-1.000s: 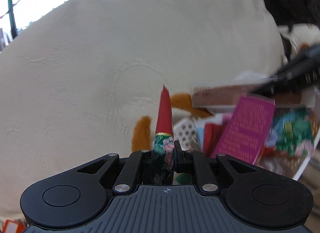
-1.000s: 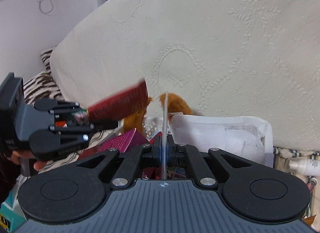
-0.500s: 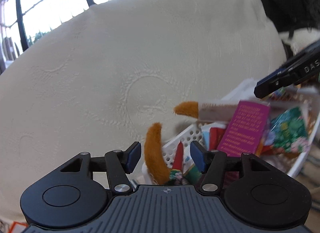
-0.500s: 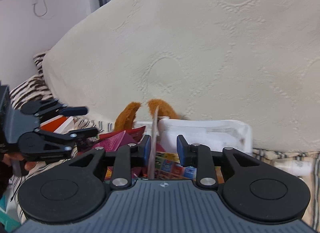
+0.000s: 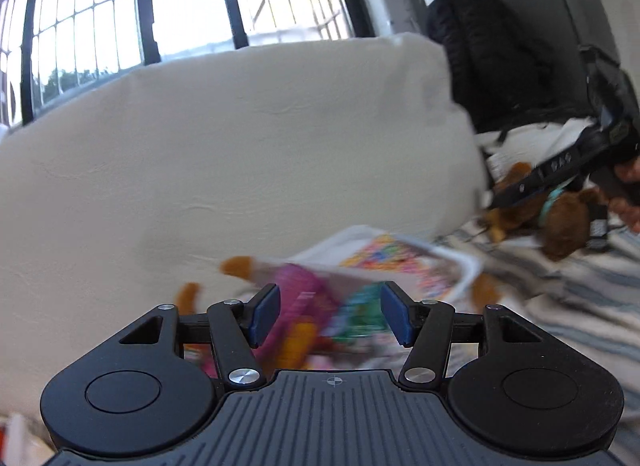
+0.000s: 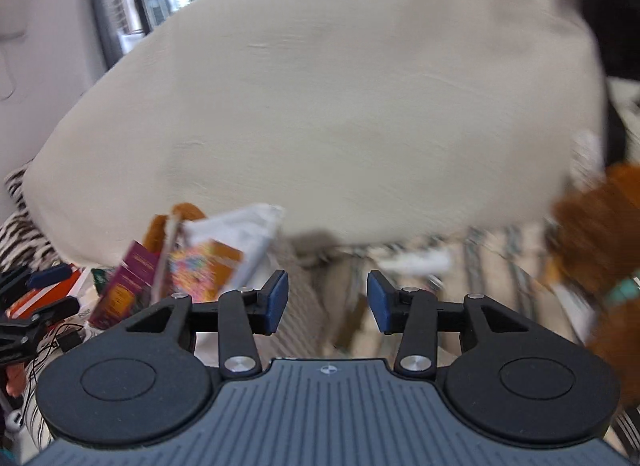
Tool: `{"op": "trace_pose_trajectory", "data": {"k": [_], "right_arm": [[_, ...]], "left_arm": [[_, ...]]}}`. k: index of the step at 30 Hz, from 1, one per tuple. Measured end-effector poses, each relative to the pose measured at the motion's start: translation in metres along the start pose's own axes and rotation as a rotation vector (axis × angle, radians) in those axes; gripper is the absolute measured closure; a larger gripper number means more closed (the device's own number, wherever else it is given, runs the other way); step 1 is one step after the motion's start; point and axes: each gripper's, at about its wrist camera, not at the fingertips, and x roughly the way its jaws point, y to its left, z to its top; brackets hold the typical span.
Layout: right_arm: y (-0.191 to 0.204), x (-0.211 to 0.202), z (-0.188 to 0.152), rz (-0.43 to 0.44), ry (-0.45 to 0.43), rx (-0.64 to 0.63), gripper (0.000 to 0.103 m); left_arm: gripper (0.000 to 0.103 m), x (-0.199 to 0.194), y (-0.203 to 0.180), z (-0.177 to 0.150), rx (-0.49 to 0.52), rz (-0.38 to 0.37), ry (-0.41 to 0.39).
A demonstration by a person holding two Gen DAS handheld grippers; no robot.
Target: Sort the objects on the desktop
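A white basket (image 5: 468, 262) full of colourful packets and a magenta box (image 5: 304, 298) sits against a big cream cushion (image 5: 240, 137). My left gripper (image 5: 328, 316) hovers just in front of it, open, nothing between its blue pads. In the right wrist view the basket (image 6: 256, 225) with the magenta box (image 6: 128, 286) lies to the left. My right gripper (image 6: 327, 304) is over the striped bedding, its jaws opening with nothing between them. The right gripper (image 5: 560, 173) also shows at the far right of the left wrist view; the left gripper (image 6: 36, 306) sits at that view's left edge.
A brown plush toy (image 5: 568, 217) with a teal collar lies on the striped bedding (image 5: 580, 298) to the right, also seen as the plush toy (image 6: 600, 234) in the right wrist view. A white bottle (image 6: 416, 262) lies on the bedding. Dark bags (image 5: 480, 57) stand behind; windows are above the cushion.
Both grippers let go of what they held, a red-and-green packet on the left and a thin flat item on the right, and pulled back. The right one swung rightward away from the basket.
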Motion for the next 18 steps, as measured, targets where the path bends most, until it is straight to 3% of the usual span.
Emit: {"op": "trace_pose_trajectory", "data": {"k": [5, 8, 10, 12, 15, 18], "right_arm": [[-0.023, -0.023, -0.029, -0.007, 0.017, 0.046, 0.054], [-0.015, -0.027, -0.049, 0.009, 0.017, 0.075, 0.042], [0.003, -0.03, -0.06, 0.034, -0.018, 0.076, 0.028], [0.028, -0.03, -0.071, 0.079, -0.041, 0.054, 0.027], [0.072, -0.026, -0.079, 0.126, -0.079, -0.001, 0.025], [0.118, -0.021, -0.081, 0.112, -0.133, -0.102, 0.018]], "left_arm": [[0.031, -0.006, -0.035, -0.01, -0.098, 0.023, -0.024], [0.022, -0.006, -0.051, -0.016, -0.163, 0.153, -0.029], [0.018, -0.01, -0.05, -0.021, -0.261, 0.197, -0.031], [0.014, -0.012, -0.047, -0.026, -0.349, 0.219, -0.028], [0.013, -0.012, -0.042, -0.025, -0.36, 0.279, -0.006], [0.008, -0.011, -0.039, -0.022, -0.328, 0.353, 0.033]]}}
